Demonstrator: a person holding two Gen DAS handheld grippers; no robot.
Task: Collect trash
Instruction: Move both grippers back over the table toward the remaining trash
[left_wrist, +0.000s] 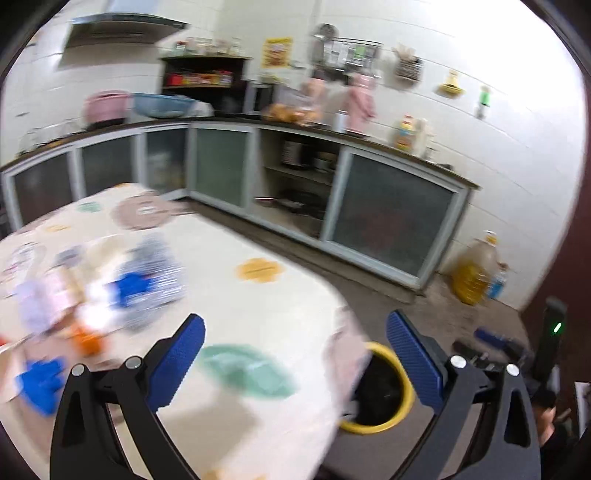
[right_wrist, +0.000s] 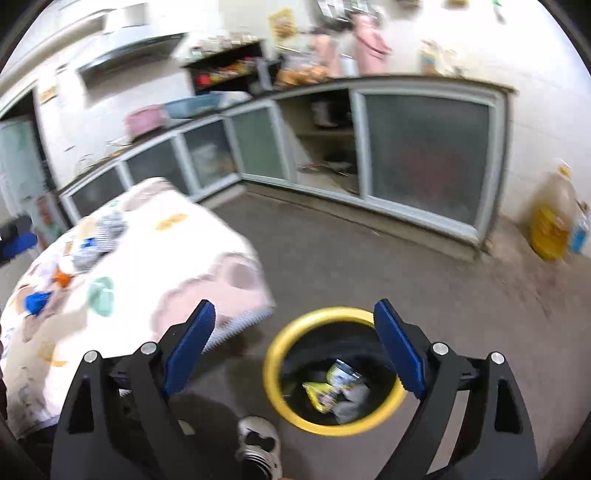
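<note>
- Nearest the right-wrist lens, the right gripper with blue ribbed pads gapes wide and holds nothing; below and just ahead of it sits the round black bin with a yellow rim, crumpled yellow wrappers inside.
- The left gripper is likewise spread wide and empty over the patterned cloth-covered table.
- Remaining blurred litter lies up and left of its fingers.
- Risk: a hasty, blurred reach could sweep litter off the edge or snag the cloth.
- A white sneaker beside the bin could knock it.
</note>
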